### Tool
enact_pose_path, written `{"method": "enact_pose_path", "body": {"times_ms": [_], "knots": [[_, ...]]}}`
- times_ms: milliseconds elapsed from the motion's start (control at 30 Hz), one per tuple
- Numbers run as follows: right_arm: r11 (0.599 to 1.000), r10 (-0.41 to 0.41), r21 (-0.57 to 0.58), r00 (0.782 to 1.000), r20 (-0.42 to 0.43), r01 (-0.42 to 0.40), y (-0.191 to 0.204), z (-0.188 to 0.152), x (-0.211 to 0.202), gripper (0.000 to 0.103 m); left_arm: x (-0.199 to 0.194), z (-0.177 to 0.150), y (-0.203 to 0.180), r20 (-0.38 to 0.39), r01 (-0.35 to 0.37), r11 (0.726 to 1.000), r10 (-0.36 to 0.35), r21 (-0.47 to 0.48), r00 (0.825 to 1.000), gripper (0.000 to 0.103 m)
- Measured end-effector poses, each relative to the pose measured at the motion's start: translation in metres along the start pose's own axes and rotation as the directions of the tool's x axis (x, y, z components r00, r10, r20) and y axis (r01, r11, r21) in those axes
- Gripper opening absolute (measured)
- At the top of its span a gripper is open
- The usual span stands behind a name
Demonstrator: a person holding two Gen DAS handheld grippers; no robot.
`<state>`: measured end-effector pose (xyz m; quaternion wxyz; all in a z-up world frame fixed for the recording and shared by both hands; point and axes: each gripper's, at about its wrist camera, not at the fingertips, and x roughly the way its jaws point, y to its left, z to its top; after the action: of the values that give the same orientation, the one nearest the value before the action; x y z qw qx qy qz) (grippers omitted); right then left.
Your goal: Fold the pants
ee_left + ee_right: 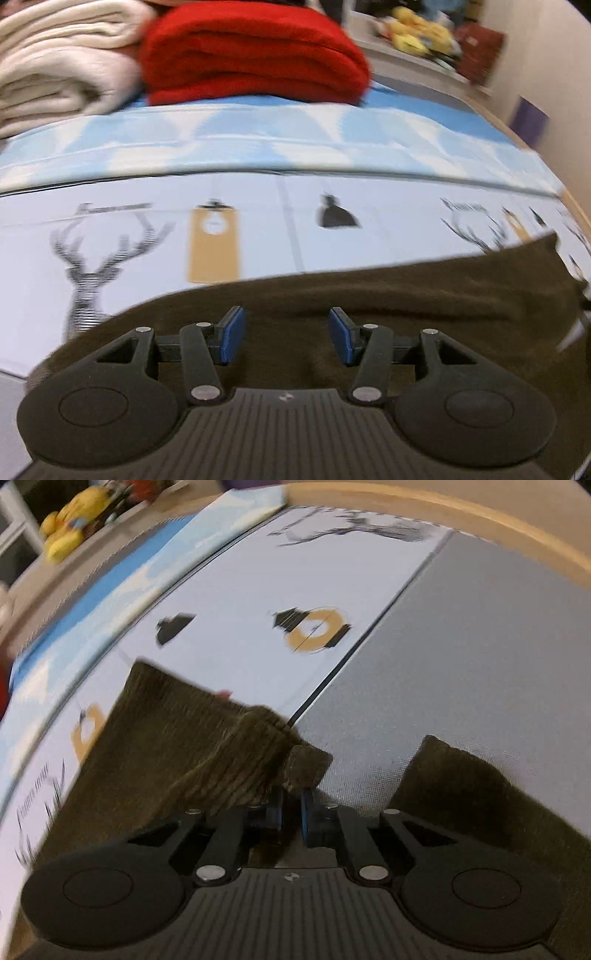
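Dark olive-brown corduroy pants point(406, 295) lie spread on a bed. In the left wrist view my left gripper point(286, 321) hovers over them, its blue pads wide apart with nothing between them. In the right wrist view my right gripper point(291, 801) is shut on a bunched, lifted edge of the pants point(258, 753), which folds up just past the fingertips. One stretch of the pants point(155, 731) runs away to the left. A second dark piece point(480, 794) lies flat at the right on the grey sheet.
The bed has a white deer-print sheet point(110, 240), a blue patterned band point(258, 140) and a grey panel point(480, 646). A folded red blanket point(251, 51) and a cream blanket point(55, 66) sit at the far side. Yellow plush toys point(70, 524) lie beyond the wooden bed edge point(443, 506).
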<state>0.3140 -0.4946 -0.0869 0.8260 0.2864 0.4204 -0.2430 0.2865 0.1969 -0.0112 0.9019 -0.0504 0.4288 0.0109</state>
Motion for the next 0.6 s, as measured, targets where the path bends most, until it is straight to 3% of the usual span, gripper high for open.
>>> {"method": "enact_pose_path", "body": {"times_ms": [100, 200, 233, 267, 367, 433, 467, 533, 600], "knots": [[1.0, -0.029, 0.003, 0.995, 0.091, 0.029, -0.004, 0.013, -0.011, 0.007, -0.008, 0.003, 0.023, 0.023, -0.035, 0.997, 0.037, -0.064, 0.999, 0.055], [0.999, -0.032, 0.021, 0.999, -0.011, 0.033, -0.019, 0.019, 0.007, 0.01, -0.022, 0.004, 0.053, 0.038, -0.066, 0.99, 0.071, -0.123, 0.997, 0.055], [0.999, -0.042, 0.017, 0.999, -0.016, 0.042, -0.021, 0.019, 0.009, 0.016, -0.027, 0.003, 0.066, 0.037, -0.084, 0.985, 0.09, -0.149, 0.995, 0.055], [0.998, -0.063, 0.013, 0.998, 0.005, 0.063, -0.021, 0.019, 0.004, 0.024, -0.029, 0.002, 0.08, 0.032, -0.105, 0.978, 0.112, -0.179, 0.993, 0.055], [0.993, -0.114, 0.023, 0.988, 0.1, 0.113, -0.009, 0.026, -0.018, 0.029, -0.03, -0.009, 0.125, -0.006, -0.175, 0.95, 0.18, -0.258, 0.984, 0.056], [0.999, -0.05, 0.009, 0.986, 0.162, 0.05, 0.003, 0.029, -0.036, 0.03, -0.027, -0.017, 0.153, -0.056, -0.221, 0.926, 0.215, -0.304, 0.975, 0.065], [1.0, 0.009, -0.011, 0.986, 0.166, -0.007, 0.015, 0.03, -0.043, 0.037, -0.025, -0.023, 0.164, -0.075, -0.238, 0.916, 0.226, -0.322, 0.971, 0.07], [0.989, 0.144, -0.051, 0.982, 0.124, -0.139, 0.038, 0.031, -0.045, 0.047, -0.022, -0.034, 0.184, -0.115, -0.262, 0.898, 0.237, -0.353, 0.965, 0.071], [0.959, 0.265, -0.114, 0.963, 0.044, -0.259, 0.073, 0.027, -0.038, 0.049, -0.016, -0.043, 0.195, -0.148, -0.265, 0.889, 0.225, -0.374, 0.963, 0.077]]}}
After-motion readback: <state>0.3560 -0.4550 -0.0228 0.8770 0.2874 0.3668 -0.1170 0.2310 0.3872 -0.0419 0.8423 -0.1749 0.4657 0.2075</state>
